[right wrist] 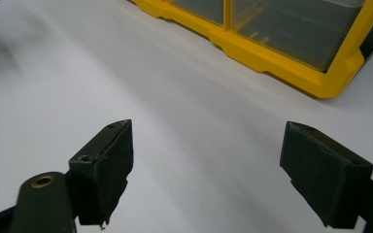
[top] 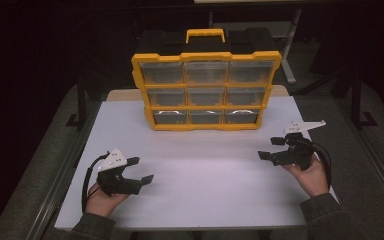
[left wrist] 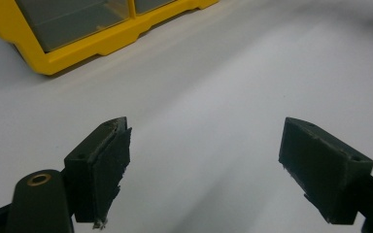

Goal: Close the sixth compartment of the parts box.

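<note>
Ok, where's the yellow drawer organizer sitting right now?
In the high view the yellow drawer organizer stands upright at the far middle of the white table, drawer fronts facing the person, beyond and between the two grippers.

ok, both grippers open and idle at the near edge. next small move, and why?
Probably bring the right gripper forward toward the yellow organizer's bottom row. Both it and the left gripper have jaws spread and hold nothing, the white table between them and the drawers is bare, and all nine clear drawers look closed.
</note>
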Demonstrator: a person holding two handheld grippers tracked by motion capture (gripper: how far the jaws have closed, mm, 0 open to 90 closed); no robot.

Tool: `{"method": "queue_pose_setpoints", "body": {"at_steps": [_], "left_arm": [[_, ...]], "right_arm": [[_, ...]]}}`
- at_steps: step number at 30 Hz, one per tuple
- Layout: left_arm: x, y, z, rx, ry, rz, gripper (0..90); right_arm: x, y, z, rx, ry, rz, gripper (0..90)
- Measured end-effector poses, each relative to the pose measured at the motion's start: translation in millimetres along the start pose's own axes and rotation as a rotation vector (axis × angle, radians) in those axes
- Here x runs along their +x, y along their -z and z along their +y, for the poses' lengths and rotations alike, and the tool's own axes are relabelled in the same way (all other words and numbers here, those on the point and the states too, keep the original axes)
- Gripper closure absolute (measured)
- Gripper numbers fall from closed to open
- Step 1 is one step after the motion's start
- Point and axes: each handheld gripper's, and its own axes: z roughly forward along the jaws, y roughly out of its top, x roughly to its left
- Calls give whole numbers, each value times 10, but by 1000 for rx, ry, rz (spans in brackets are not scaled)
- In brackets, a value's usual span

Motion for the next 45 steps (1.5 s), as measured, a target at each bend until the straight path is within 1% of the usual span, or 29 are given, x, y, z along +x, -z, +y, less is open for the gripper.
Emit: {"method": "queue_pose_setpoints", "body": {"at_steps": [4,5,7,8,9,10,11,12,13,14,15,16,18,20,24,29,31,32,36,37,38,39,40,42,45], "left_arm": [[-3,23,-20,2,1,4,179],[-3,23,-20,2,1,4,177],[-1,31,-30,1,-3,4,176],[3,39,-37,6,-9,6,175],[-2,43,-43,4,1,8,175],[3,53,-58,6,-3,8,174],[3,53,-58,6,-3,8,172],[-1,58,-64,8,2,9,171],[-6,59,-72,7,6,9,171],[-9,65,-87,8,5,11,170],[-9,65,-87,8,5,11,169],[-7,76,-101,16,-2,12,170],[-5,77,-114,14,-2,12,169],[-9,91,-142,16,10,17,168],[-11,112,-184,23,13,19,168],[-19,120,-229,34,4,24,168],[-15,127,-239,38,4,25,168],[-12,139,-261,40,14,24,168],[-2,160,-295,48,7,30,169],[-6,164,-305,46,13,30,169],[-12,179,-328,44,27,31,169],[-12,179,-328,44,27,31,170],[-8,187,-336,46,23,32,170],[-11,198,-350,45,33,30,170],[-14,202,-358,43,31,30,170]], "right_arm": [[23,33,-28,-9,-5,-5,174],[22,36,-40,-10,3,-5,174],[28,38,-54,-9,0,-7,173],[34,43,-89,-6,-3,-11,168],[34,43,-89,-6,-3,-11,168],[29,44,-132,-10,1,-15,166],[29,44,-132,-10,1,-15,166],[31,50,-172,-6,-7,-20,164],[31,50,-172,-6,-7,-20,164],[33,55,-212,-3,-11,-24,163],[33,55,-212,-3,-11,-24,163],[27,59,-255,1,-17,-27,160],[28,65,-280,7,-22,-31,154],[30,71,-315,3,-17,-36,154],[26,79,-391,8,-18,-40,150],[32,107,-473,2,-32,-47,150],[26,113,-485,0,-26,-49,150],[26,129,-512,-5,-29,-50,151],[37,152,-548,-3,-36,-53,151],[34,153,-563,-6,-30,-52,151],[47,161,-589,2,-35,-52,151],[47,161,-589,2,-35,-52,151],[55,165,-600,4,-31,-53,153],[75,176,-614,0,-26,-51,155],[85,183,-611,-1,-21,-53,155]]}}
